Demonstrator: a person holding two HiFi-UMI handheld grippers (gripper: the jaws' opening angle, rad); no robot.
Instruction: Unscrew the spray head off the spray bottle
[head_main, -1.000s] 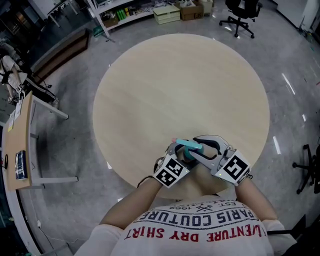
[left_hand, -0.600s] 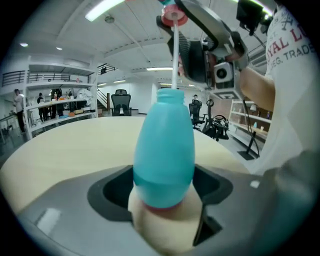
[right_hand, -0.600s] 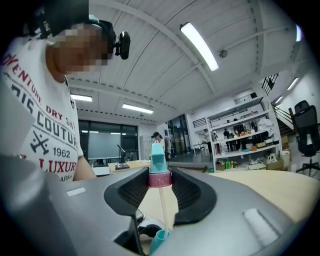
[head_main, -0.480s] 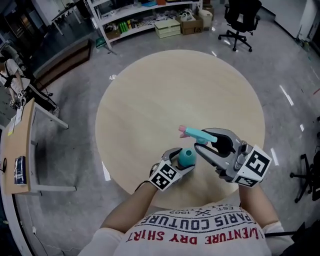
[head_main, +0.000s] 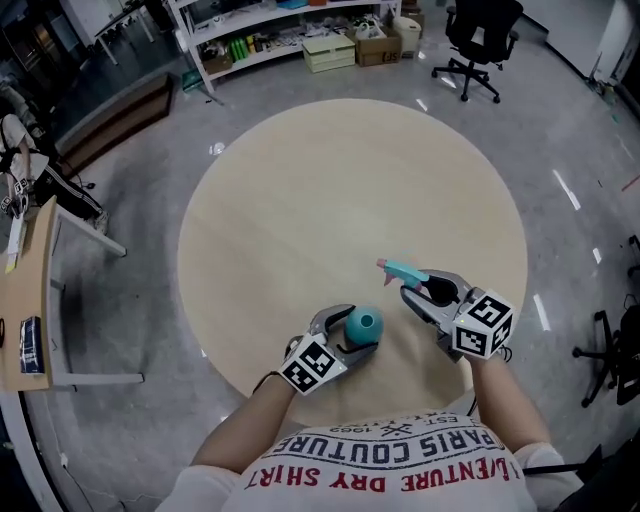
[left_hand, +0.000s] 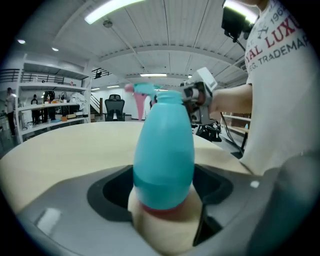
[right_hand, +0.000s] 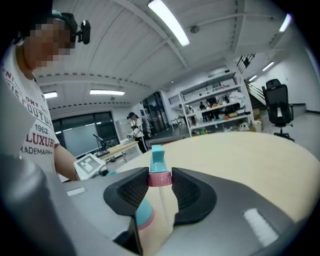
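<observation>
In the head view the teal spray bottle (head_main: 364, 322) stands without its head near the round table's front edge, and my left gripper (head_main: 354, 331) is shut on its body. The teal spray head (head_main: 399, 269), with a pink collar, is off the bottle and a short way to its right, with my right gripper (head_main: 426, 287) shut on it. The left gripper view has the bottle (left_hand: 164, 150) upright between the left gripper's (left_hand: 165, 197) jaws. In the right gripper view the spray head (right_hand: 159, 170) sits pinched at its collar by the right gripper (right_hand: 160, 184).
The round pale wooden table (head_main: 340, 180) carries only the bottle. An office chair (head_main: 478, 28) and shelves with boxes (head_main: 330, 48) stand beyond its far side. A desk (head_main: 25, 300) is at the left. A person (right_hand: 134, 131) stands in the background.
The spray head has come off the bottle. My right gripper carried it to the right, away from the left gripper. The left gripper kept hold of the bottle.
</observation>
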